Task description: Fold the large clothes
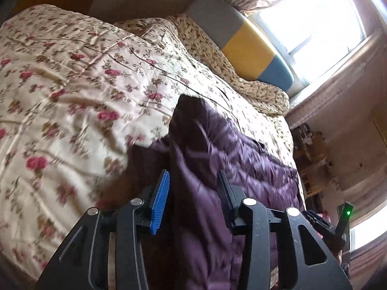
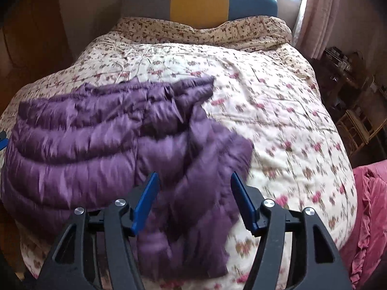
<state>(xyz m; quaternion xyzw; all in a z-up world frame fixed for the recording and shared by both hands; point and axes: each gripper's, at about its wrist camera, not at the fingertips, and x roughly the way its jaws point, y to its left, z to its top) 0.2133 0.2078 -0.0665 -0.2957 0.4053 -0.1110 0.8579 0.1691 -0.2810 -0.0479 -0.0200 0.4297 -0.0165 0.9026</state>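
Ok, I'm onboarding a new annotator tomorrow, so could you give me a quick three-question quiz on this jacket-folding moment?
1. True or false: the purple puffer jacket lies on a floral quilt.
2. Multiple choice: the middle panel of the headboard is A) red, B) yellow, C) white.
3. Fill in: both the left gripper and the right gripper have their jaws ____.

Key
1. True.
2. B.
3. Open; blue pads stand apart over the jacket, and neither gripper is closed on the fabric.
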